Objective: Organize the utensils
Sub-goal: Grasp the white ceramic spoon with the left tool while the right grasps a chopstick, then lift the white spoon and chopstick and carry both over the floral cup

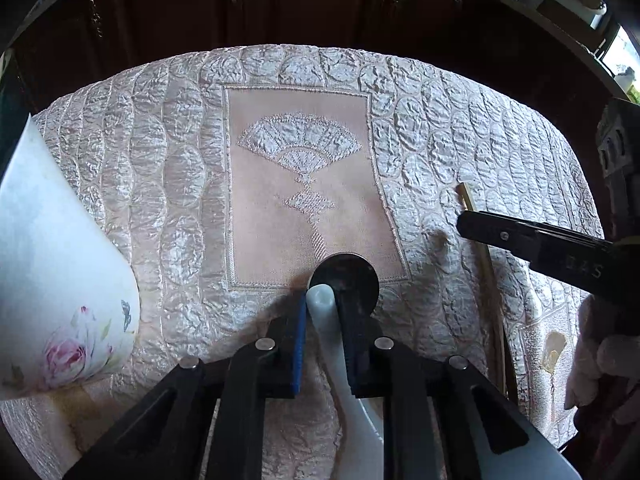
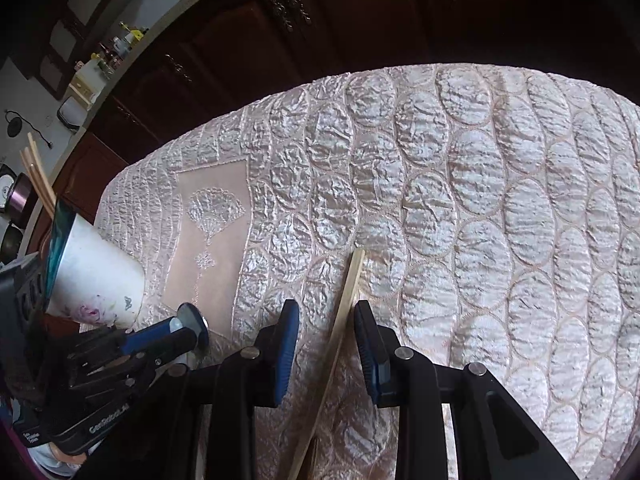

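— White spoon (image 1: 326, 320) sits squeezed between the left claw (image 1: 323, 312) pads. It could slip, since I hold only the handle tip.

— And the right claw (image 2: 326, 336)?

— Its pads stand apart. The chopstick (image 2: 346, 300) lies on the cloth (image 2: 480, 200) between them, not pinched. If I close crooked, it rolls away. The cup (image 2: 96, 276) waits on the left.

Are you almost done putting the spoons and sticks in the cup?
Partly. Done: some chopsticks already stand in the cup. In hand: the left gripper has its jaws on a white spoon. Left: one chopstick lies on the tablecloth between the right gripper's open jaws, not yet grabbed.
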The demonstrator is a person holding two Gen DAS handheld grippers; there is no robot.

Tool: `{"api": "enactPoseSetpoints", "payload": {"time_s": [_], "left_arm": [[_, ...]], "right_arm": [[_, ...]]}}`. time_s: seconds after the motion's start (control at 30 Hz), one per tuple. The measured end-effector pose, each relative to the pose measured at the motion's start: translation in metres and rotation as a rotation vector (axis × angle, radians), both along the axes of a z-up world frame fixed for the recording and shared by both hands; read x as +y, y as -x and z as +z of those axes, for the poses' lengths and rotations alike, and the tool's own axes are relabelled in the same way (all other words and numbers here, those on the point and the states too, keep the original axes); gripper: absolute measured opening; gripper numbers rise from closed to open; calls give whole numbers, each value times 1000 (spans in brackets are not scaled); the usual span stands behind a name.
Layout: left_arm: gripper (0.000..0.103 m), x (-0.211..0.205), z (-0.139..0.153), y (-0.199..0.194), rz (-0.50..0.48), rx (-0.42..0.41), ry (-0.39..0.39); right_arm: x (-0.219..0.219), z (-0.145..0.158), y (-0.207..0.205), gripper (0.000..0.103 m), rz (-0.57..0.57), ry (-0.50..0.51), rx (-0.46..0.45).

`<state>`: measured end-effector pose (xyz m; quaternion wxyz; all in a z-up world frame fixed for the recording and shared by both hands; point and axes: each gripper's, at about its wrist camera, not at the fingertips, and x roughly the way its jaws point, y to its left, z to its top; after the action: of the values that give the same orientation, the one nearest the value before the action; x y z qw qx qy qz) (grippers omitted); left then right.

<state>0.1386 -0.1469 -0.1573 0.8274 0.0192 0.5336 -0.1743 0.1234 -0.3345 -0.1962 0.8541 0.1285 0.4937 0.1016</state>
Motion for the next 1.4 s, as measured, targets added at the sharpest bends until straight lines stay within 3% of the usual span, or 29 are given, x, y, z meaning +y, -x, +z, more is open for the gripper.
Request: {"api": "enactPoseSetpoints", "payload": {"time_s": [0.03,0.13,0.37,0.73,1.03,1.4], "left_arm": [[13,1,0,0,-1,1,5],[13,10,12,8,-1,-4,27],[13,19,40,29,-7,-39,71],[12,46,91,68,-18,-110,133],[11,65,112,105,-26,-152,153],[7,78,152,119,-24,-210,194]], "right_arm": [[0,-2,-2,18,-2,-1,-1],[3,-3,-8,10,5,0,0],[8,23,10,9,24,-14,-57],[17,82,70,9,65,0,-193],[20,117,115,9,87,37,-261],[32,161,131,9,99,55,-346]]}}
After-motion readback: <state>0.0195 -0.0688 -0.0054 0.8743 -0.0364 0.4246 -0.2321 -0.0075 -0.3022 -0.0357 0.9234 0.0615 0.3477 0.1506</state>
